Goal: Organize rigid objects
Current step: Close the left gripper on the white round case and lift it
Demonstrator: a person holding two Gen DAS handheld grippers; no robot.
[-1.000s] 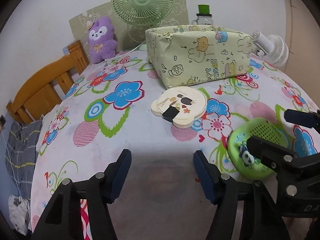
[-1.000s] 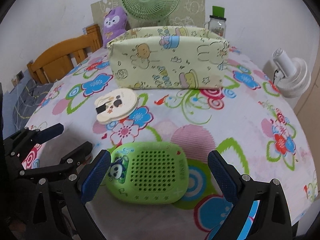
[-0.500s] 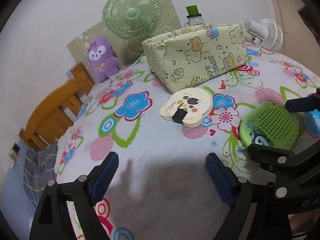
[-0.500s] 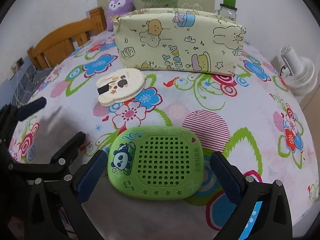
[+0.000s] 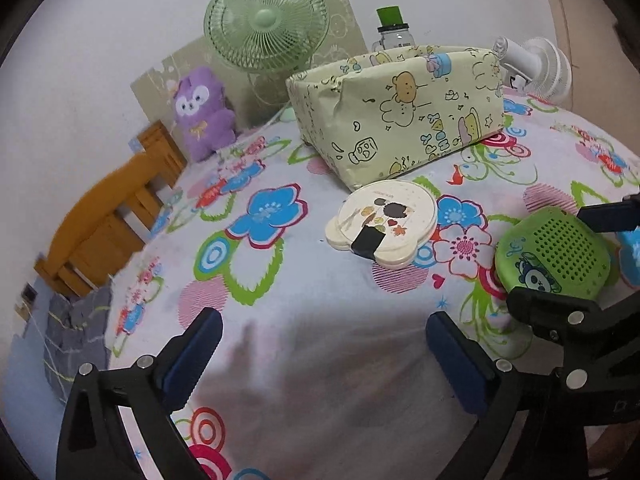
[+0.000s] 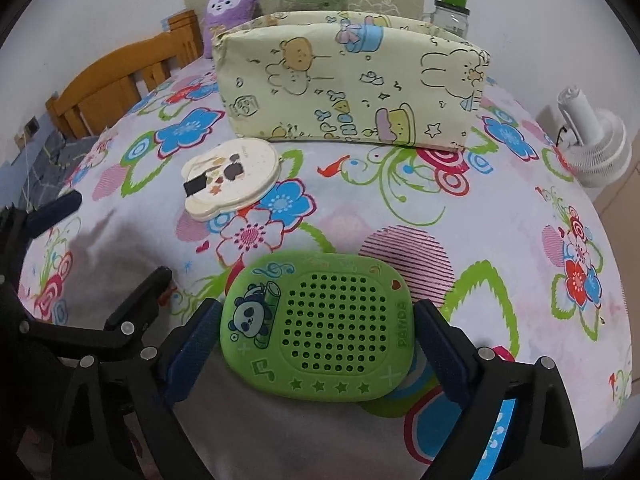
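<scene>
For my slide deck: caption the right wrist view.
Right gripper closed around a green panda case on the flowered tablecloth, cream round case and fabric storage box beyond.

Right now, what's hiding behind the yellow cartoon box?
Behind the pale yellow cartoon-print fabric box stand a green mesh fan and a green-capped glass jar. Their lower parts are covered, and the box's inside is not visible.

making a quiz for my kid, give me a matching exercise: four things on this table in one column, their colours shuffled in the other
Things:
1. plush toy
2. panda case
3. bear-shaped tin
4. clip fan

Colours:
a. white
b. purple
c. cream
d. bright green

Pairs: 1-b, 2-d, 3-c, 4-a
</scene>
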